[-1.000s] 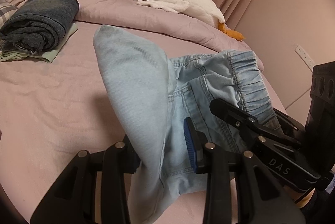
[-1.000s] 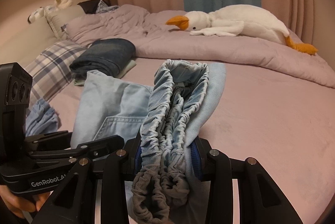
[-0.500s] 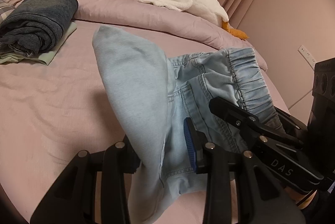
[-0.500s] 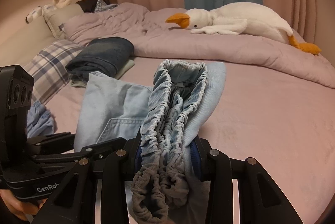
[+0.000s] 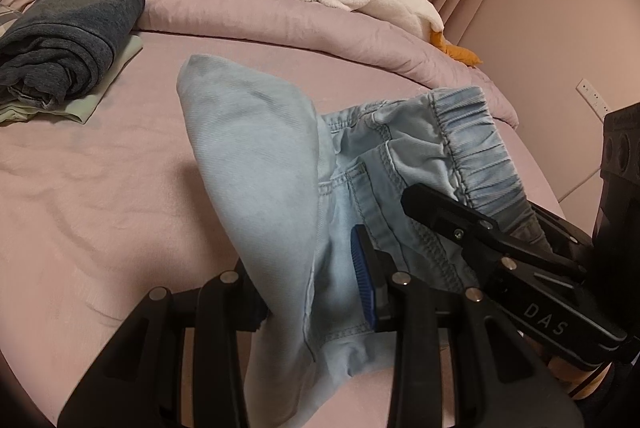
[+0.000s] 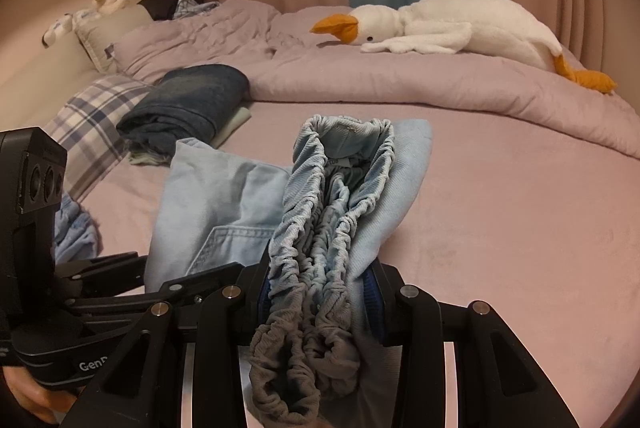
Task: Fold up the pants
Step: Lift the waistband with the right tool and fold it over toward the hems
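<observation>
While my left gripper [image 5: 316, 292] clamps a fold of the light-blue denim pants [image 5: 256, 156], they hang bunched above the pink bed sheet [image 5: 80, 196]. My right gripper [image 6: 320, 292] pinches their gathered elastic waistband [image 6: 320, 228]; I judge folding underway, laying flat remaining.

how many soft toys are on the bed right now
2 visible. A white goose plush lies on the rumpled duvet at the far side; a small pale toy sits on the headboard ledge beside the pillows. More may be hidden.

light blue denim pants [image 5: 280, 164], bunched, lifted above bed.
</observation>
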`<control>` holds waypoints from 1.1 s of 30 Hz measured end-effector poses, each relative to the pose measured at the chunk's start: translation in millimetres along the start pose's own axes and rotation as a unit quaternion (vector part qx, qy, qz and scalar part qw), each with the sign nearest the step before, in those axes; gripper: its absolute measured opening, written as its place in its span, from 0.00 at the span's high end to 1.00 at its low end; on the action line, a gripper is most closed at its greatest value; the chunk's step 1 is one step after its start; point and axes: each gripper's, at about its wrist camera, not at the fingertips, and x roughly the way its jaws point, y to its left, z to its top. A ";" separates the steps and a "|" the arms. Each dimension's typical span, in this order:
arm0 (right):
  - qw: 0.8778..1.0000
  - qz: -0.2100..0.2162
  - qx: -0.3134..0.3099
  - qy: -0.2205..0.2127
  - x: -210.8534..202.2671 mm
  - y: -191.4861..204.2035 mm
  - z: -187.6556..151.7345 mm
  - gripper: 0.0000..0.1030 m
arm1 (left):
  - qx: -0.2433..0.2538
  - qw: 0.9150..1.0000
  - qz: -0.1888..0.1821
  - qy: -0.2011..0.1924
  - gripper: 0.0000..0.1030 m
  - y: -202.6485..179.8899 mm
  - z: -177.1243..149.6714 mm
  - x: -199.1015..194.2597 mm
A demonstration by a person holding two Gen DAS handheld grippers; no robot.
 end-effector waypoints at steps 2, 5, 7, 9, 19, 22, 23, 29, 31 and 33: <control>1.000 0.001 0.003 0.003 2.9 -2.3 0.5 0.61 | 0.000 1.000 0.002 0.003 0.67 1.3 0.7 3.4; 1.000 0.003 0.009 0.009 7.3 -4.9 0.7 0.61 | 0.000 1.000 0.005 0.005 0.67 2.1 0.3 7.3; 1.000 0.004 0.014 0.014 9.8 -6.6 0.4 0.61 | 0.001 1.000 0.008 0.007 0.67 2.7 -0.2 9.7; 1.000 0.004 0.016 0.019 13.0 -8.7 1.0 0.61 | -0.001 1.000 0.010 0.009 0.67 4.7 0.1 12.8; 0.999 0.002 0.034 0.042 29.2 -19.4 0.0 0.61 | -0.008 0.999 0.025 0.027 0.67 16.8 -1.1 28.7; 0.998 0.002 0.044 0.048 33.2 -25.4 -1.5 0.61 | -0.008 0.999 0.031 0.032 0.67 20.8 -2.0 32.7; 0.997 0.001 0.049 0.051 35.2 -28.8 -2.5 0.61 | -0.009 0.999 0.033 0.033 0.67 22.6 -2.3 33.9; 0.993 0.001 0.095 0.068 44.9 -50.0 -11.5 0.58 | -0.014 0.998 0.055 0.040 0.62 32.5 -5.9 39.4; 0.991 -0.006 0.108 0.076 48.0 -56.3 -15.5 0.53 | -0.014 0.997 0.063 0.040 0.55 36.1 -7.6 40.5; 0.988 -0.009 0.127 0.084 52.1 -64.4 -19.7 0.47 | -0.014 0.996 0.080 0.042 0.43 40.3 -8.7 42.2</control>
